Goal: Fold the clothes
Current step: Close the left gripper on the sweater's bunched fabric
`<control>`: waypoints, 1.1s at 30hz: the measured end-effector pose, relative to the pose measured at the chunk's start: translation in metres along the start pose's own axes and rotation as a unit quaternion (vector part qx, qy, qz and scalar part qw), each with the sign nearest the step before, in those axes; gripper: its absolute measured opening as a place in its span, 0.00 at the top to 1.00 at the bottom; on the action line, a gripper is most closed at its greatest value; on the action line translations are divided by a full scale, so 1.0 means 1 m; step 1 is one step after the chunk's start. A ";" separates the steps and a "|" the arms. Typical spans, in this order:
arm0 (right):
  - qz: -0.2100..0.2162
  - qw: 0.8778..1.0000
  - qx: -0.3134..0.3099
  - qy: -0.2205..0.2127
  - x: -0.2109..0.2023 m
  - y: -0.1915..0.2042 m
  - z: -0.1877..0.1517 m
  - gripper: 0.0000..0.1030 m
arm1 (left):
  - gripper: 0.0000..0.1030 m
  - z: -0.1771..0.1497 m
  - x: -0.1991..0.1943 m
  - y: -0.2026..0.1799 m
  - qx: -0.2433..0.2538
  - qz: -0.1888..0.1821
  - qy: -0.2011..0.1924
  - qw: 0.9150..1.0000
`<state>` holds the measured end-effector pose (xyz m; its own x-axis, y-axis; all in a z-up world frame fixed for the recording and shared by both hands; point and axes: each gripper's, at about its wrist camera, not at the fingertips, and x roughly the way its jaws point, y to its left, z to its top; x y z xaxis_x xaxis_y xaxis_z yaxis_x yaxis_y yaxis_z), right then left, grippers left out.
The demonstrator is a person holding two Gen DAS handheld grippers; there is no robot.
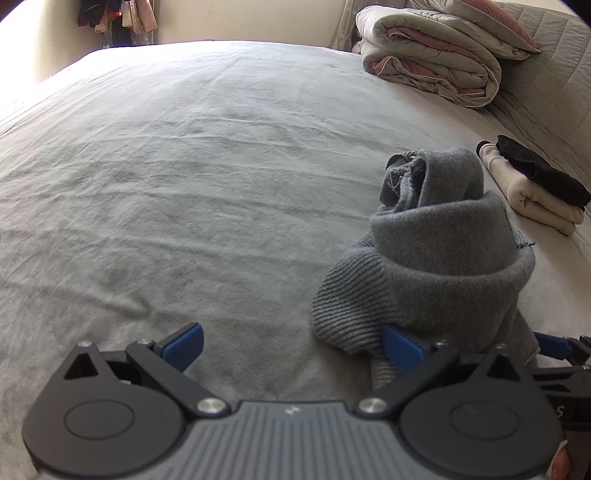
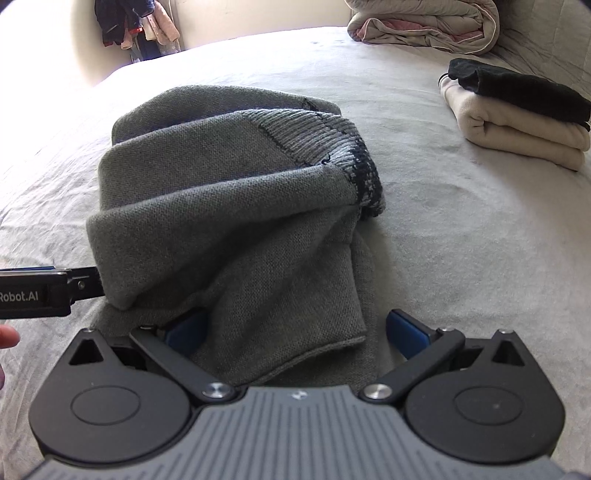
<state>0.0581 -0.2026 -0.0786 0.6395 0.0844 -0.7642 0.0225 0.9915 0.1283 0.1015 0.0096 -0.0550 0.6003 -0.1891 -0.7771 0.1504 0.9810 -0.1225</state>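
Observation:
A grey knit sweater [image 1: 436, 251] lies bunched in a heap on the bed, its ribbed cuff [image 1: 347, 295] hanging toward the near side. My left gripper [image 1: 293, 347] is open over bare sheet, and its right fingertip [image 1: 402, 349] touches the cuff. In the right wrist view the sweater [image 2: 229, 206] fills the middle, with a dark patterned hem [image 2: 364, 181] on top. My right gripper [image 2: 295, 332] is open, with the sweater's lower edge lying between its fingers and draped over the left fingertip [image 2: 186, 330]. The left gripper's housing [image 2: 44, 291] pokes in beside the sweater's left fold.
A folded cream garment [image 2: 517, 136] with a black one [image 2: 524, 96] on top lies to the right of the sweater. A folded quilt [image 1: 432, 59] sits at the bed's far right. Clothes [image 1: 118, 16] hang by the far wall. Grey sheet [image 1: 184, 184] stretches left.

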 end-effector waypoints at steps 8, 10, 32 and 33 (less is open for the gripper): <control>-0.007 1.000 -0.007 0.015 -0.009 0.001 0.011 0.00 | 0.00 0.031 -0.031 0.013 -0.033 0.001 -0.020 0.999; -0.006 1.000 -0.008 0.016 -0.011 -0.002 0.012 0.00 | 0.00 0.055 -0.051 0.016 -0.034 0.023 -0.042 0.998; 0.055 0.994 0.088 -0.035 -0.054 -0.041 0.034 0.00 | 0.02 0.127 -0.088 -0.011 -0.036 -0.030 -0.028 0.999; 0.056 0.994 0.091 -0.037 -0.054 -0.043 0.035 0.01 | 0.05 0.121 -0.075 -0.015 -0.037 -0.040 -0.018 0.998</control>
<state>0.0493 -0.2532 -0.0208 0.6998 0.1792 -0.6915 0.0817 0.9416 0.3267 0.1494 0.0036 0.0794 0.6166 -0.2670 -0.7406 0.1414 0.9630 -0.2294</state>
